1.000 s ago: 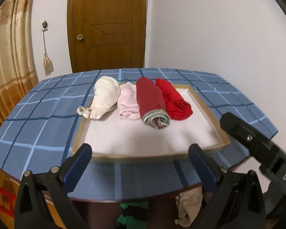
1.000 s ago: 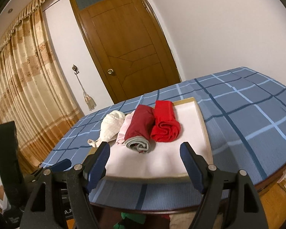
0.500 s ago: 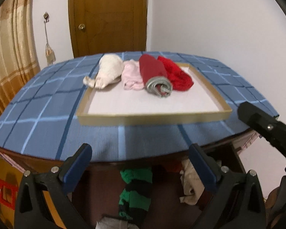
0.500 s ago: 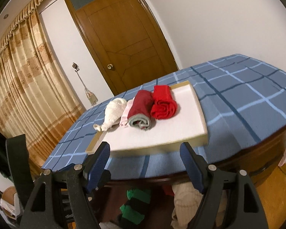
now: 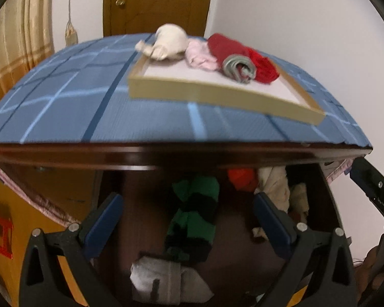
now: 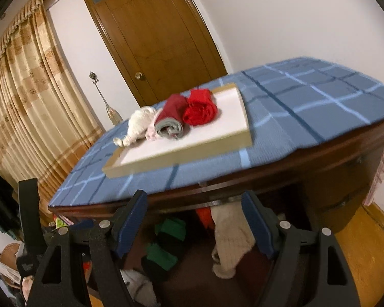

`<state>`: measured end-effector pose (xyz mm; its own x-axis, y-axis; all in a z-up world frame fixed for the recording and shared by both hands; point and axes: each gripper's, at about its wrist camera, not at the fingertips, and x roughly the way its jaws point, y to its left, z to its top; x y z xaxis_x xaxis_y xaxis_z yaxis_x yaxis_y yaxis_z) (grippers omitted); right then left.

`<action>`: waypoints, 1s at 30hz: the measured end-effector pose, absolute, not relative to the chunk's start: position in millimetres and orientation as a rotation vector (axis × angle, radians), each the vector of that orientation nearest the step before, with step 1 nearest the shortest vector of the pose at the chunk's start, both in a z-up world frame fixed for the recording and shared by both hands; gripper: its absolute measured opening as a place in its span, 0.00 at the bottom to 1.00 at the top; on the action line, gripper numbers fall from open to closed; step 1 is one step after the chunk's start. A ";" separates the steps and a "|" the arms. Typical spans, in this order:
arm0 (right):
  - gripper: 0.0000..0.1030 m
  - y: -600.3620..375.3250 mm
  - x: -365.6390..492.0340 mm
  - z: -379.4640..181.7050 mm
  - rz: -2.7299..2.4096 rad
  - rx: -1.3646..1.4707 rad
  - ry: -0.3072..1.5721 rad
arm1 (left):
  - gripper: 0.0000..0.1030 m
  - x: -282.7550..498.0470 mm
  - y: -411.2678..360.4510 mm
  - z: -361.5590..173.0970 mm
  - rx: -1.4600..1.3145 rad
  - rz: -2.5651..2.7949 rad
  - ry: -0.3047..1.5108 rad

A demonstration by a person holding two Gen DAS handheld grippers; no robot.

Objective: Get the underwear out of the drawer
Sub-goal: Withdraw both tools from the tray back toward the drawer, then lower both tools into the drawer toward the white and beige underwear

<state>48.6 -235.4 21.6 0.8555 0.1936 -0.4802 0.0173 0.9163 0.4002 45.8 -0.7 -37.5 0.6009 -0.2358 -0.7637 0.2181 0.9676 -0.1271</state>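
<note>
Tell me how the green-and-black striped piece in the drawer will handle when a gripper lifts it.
The striped piece looks like soft knit lying draped and folded, so it will probably hang limp. It seems light. Its lower end lies against a grey garment, which may drag along.

Four rolled garments (image 5: 239,58), one tray (image 5: 217,94)

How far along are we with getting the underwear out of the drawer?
Done: four rolled pieces sit in the tray on the table: cream, pink, maroon, red. In hand: nothing; the left gripper and right gripper are open, facing the drawer. Left: the green-and-black piece, grey piece and beige piece.
</note>
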 end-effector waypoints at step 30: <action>0.75 -227.8 100.6 -60.0 0.085 0.353 0.946 | 0.89 68.9 -43.3 -107.8 0.246 -0.347 1.102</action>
<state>100.6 -227.8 -60.0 0.5864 0.2242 -0.7784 0.0824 0.9394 0.3327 68.9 -43.3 -107.8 0.4066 -0.1516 -0.9009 0.3925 0.9195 0.0224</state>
